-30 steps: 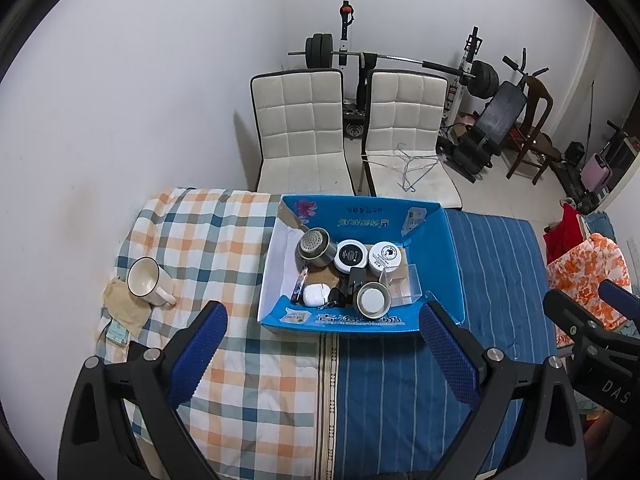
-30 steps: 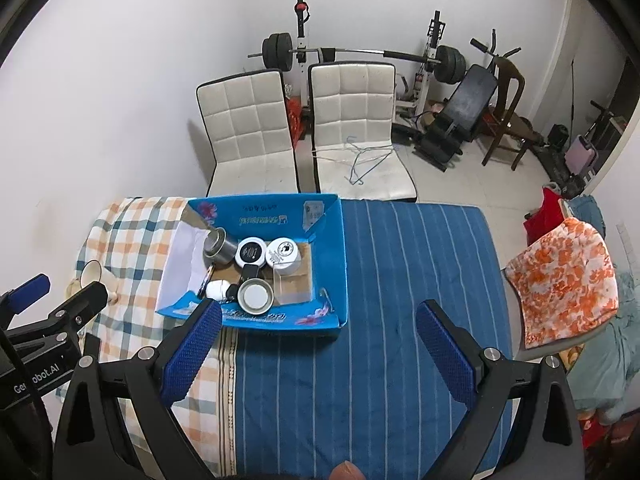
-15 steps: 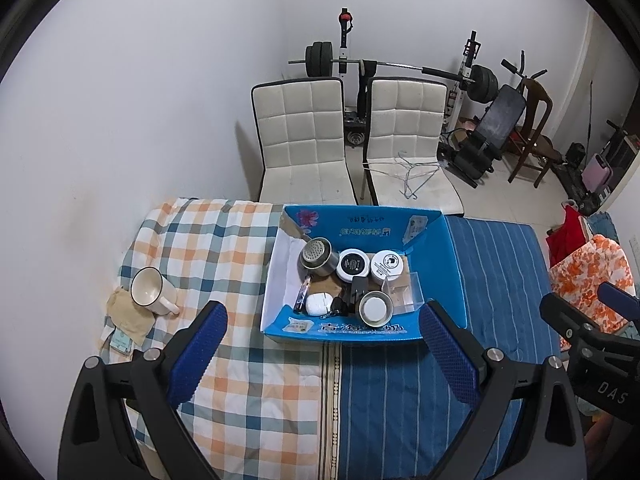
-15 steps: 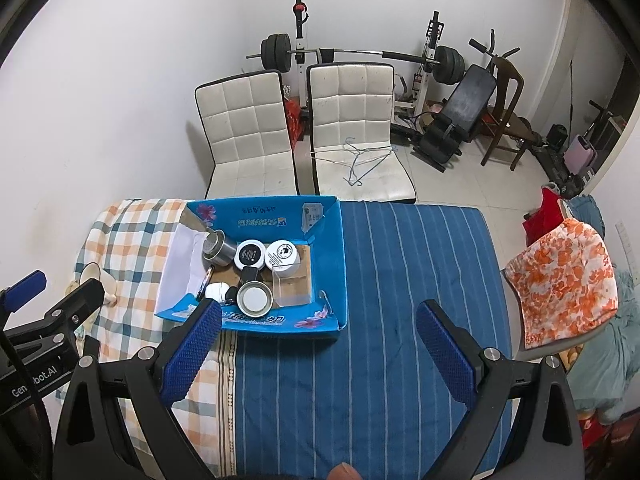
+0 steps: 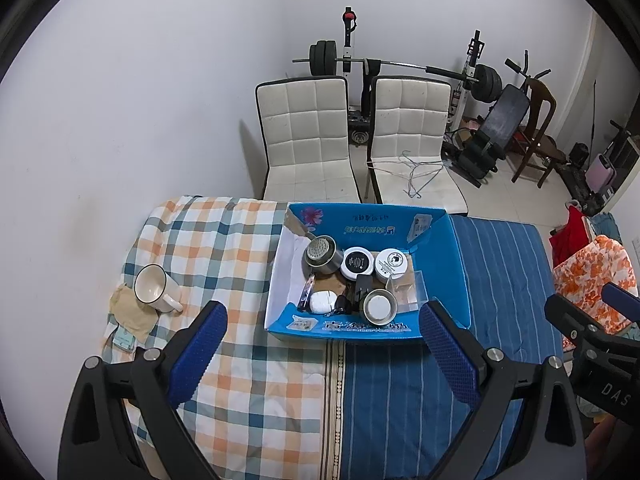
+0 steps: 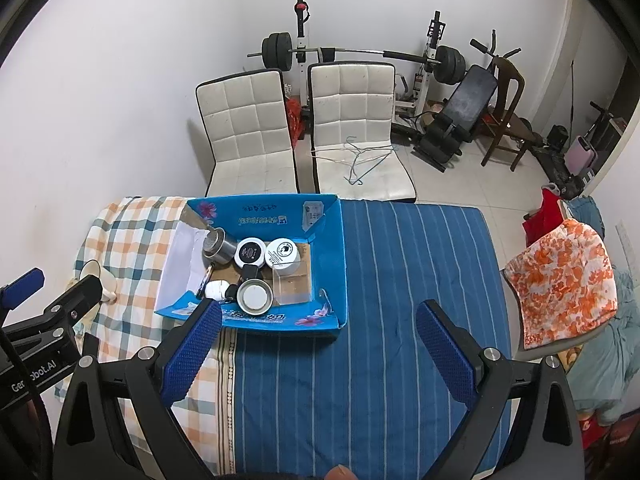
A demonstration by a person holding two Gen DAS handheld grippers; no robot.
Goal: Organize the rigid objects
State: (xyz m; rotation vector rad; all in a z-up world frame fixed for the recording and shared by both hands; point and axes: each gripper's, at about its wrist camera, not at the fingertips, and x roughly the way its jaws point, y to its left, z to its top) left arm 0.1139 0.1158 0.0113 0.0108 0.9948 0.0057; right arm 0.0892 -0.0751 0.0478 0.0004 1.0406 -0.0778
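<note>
Box: blue cardboard, open top, white Chinese print on its walls too small to read; sits mid-table across the seam between checked and striped cloths
Contents: steel strainer cup, black-lidded jar, white-lidded jar, white case, small tin
Mug: cream, on the checked cloth, well left of the box
Left gripper: jaws wide apart, empty, "Gen...obot.AI" on its body
Right gripper: jaws wide apart, empty, "DAS" visible
Behind: two white chairs
</note>
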